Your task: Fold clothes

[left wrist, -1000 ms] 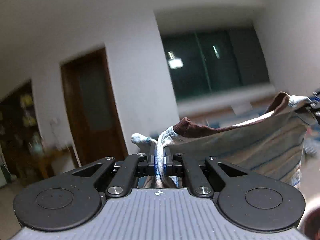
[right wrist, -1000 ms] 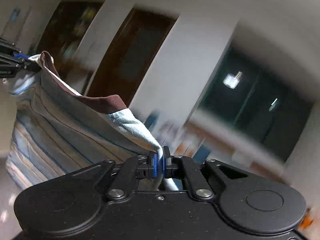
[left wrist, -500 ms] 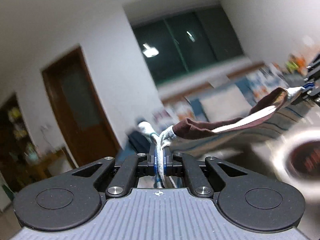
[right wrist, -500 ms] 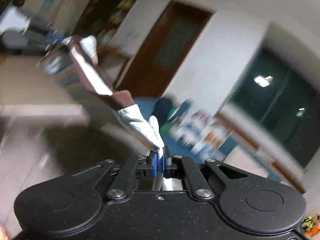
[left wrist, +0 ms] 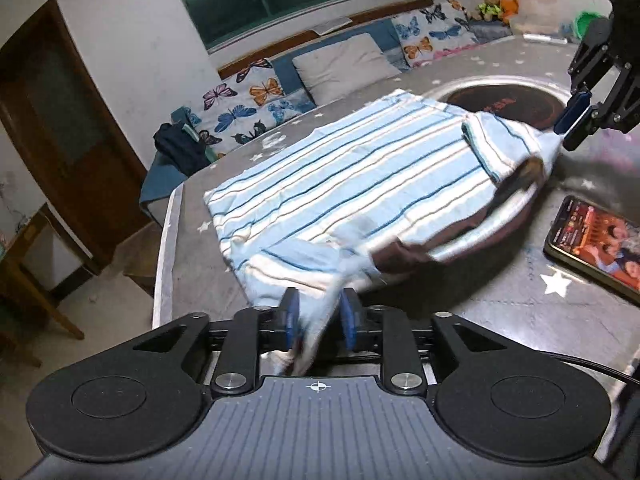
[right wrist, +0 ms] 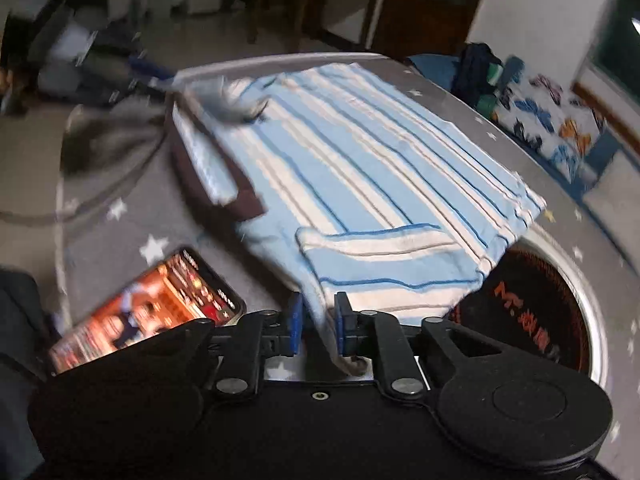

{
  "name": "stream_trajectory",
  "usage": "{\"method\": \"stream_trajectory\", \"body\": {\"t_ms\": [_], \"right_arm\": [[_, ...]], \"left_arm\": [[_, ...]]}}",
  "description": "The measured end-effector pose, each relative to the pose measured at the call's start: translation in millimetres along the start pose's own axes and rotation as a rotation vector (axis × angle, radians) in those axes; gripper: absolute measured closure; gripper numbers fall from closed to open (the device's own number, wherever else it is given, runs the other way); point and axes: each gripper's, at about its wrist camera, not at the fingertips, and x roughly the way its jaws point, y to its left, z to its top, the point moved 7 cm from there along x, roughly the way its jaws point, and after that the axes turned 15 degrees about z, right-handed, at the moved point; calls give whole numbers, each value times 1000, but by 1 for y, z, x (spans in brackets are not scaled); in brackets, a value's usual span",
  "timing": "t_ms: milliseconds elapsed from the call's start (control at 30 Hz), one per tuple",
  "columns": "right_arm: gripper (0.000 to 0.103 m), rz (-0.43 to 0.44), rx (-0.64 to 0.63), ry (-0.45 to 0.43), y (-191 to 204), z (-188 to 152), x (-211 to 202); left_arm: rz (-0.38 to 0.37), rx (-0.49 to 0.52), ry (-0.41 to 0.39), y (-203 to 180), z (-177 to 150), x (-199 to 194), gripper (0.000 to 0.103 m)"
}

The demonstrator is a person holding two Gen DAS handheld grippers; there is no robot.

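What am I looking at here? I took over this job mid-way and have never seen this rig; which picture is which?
There is no robot arm: a person holds one two-finger claw in each hand, each with a camera looking along its fingers. One picture is from the left claw, the other from the right claw. A striped shirt lies spread on the grey star-patterned table. Both claws' jaws stand parted, with shirt fabric loose between them. A lit phone lies beside the shirt, and a round cooktop is set into the table.
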Motion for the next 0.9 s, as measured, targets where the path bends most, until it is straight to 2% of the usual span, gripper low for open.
{"method": "stream_trajectory", "body": {"t_ms": [133, 233, 300, 400, 600, 700, 900], "right_arm": [[78, 82, 38, 76, 14, -42, 11], [78, 96, 31, 89, 24, -23, 55], [78, 103, 25, 99, 29, -13, 82], [78, 107, 26, 123, 28, -16, 98], [79, 85, 37, 99, 26, -20, 105], [89, 70, 49, 79, 26, -20, 100], [95, 24, 64, 22, 22, -20, 87]], "left_arm": [[6, -21, 1, -5, -2, -1, 67], [1, -9, -3, -17, -4, 1, 67], [-29, 4, -5, -28, -4, 7, 67], [-69, 30, 6, -45, -6, 18, 67], [-111, 52, 29, -65, -10, 37, 67], [-117, 61, 33, -70, -13, 41, 67], [-140, 45, 41, -74, -16, 43, 63]]}}
